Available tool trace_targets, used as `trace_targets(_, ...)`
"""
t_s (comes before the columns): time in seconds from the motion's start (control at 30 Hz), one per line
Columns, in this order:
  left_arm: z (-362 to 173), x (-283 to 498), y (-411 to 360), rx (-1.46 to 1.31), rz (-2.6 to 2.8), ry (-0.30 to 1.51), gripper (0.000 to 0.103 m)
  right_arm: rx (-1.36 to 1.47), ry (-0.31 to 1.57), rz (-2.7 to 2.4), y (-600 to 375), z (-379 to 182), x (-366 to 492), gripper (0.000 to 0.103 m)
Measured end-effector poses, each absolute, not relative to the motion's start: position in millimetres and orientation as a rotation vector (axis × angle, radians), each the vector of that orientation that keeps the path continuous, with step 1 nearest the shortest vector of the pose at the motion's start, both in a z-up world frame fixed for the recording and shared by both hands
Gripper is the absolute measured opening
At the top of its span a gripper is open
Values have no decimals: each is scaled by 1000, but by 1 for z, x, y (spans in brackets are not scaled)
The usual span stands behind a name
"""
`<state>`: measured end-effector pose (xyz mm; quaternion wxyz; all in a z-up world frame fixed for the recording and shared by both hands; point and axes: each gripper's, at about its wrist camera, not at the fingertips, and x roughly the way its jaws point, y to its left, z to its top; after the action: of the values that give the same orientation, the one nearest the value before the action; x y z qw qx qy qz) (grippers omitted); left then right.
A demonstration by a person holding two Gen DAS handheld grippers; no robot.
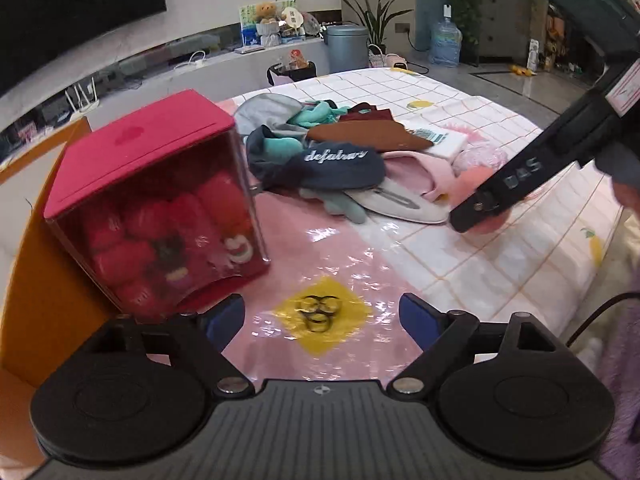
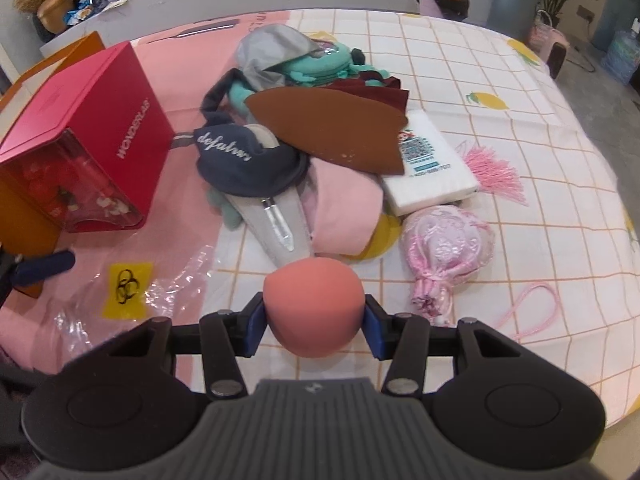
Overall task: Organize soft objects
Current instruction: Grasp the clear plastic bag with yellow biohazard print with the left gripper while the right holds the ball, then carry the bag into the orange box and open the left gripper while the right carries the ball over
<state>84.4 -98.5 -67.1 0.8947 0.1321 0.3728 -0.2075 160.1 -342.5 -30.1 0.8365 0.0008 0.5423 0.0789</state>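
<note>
**Sponge gripped, placement still to be chosen**

A pink sponge (image 2: pixel 314 312) is held between the 2 fingers of the right gripper (image 2: pixel 314 326), lifted just short of the clothing pile (image 2: pixel 304 148). The left gripper (image 1: pixel 322 316) is spread and empty; a red box (image 1: pixel 152 200) stands beyond its left finger. Next, a destination is probably needed, with the squeeze kept gentle.

Our right tool (image 2: pixel 314 316) grips a pink sponge ball (image 2: pixel 314 308) between both blue fingers, just in front of the clothes pile (image 2: pixel 280 140). Our left tool (image 1: pixel 322 316) sits spread wide with nothing between its fingers, nearer us than that pile.
</note>
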Motion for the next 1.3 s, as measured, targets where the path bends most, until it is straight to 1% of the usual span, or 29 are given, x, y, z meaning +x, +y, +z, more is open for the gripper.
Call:
trace_targets(0.13, -83, 103, -101, 247, -441, 907, 103, 5, 1146, 176, -342, -29, 160, 50)
trace_targets(0.47, -94, 109, -104, 229, -470, 889, 103, 14, 1143, 195, -342, -28, 159, 50)
trace_targets(0.5, -92, 107, -105, 237, -492, 879, 96, 16, 1142, 194, -342, -28, 159, 50)
trace_targets(0.53, -90, 106, -107, 249, -516, 872, 77, 17, 1141, 194, -343, -28, 158, 50)
trace_targets(0.57, -88, 103, -108, 262, -546, 861, 66, 18, 1139, 194, -343, -27, 158, 50)
trace_targets(0.6, -86, 99, -110, 277, -574, 852, 48, 18, 1138, 194, -343, -27, 158, 50)
trace_targets(0.63, -85, 96, -112, 292, -590, 846, 43, 18, 1138, 194, -343, -27, 158, 50)
trace_targets(0.67, -85, 92, -114, 309, -593, 835, 41, 16, 1139, 193, -343, -27, 158, 50)
trace_targets(0.73, -85, 88, -117, 337, -608, 812, 29, 12, 1138, 191, -342, -27, 158, 50)
trace_targets(0.77, -85, 86, -118, 352, -605, 806, 24, 12, 1138, 189, -342, -26, 158, 50)
trace_targets(0.8, -84, 86, -119, 361, -597, 804, 15, 11, 1138, 187, -342, -26, 157, 50)
trace_targets(0.83, -84, 86, -119, 356, -595, 805, 11, 12, 1136, 184, -343, -26, 157, 50)
trace_targets(1.0, -79, 89, -113, 312, -604, 838, 6, 20, 1130, 166, -345, -25, 157, 50)
trace_targets(1.3, -54, 78, -108, 269, -600, 847, 6, 53, 1094, 143, -350, -13, 151, 49)
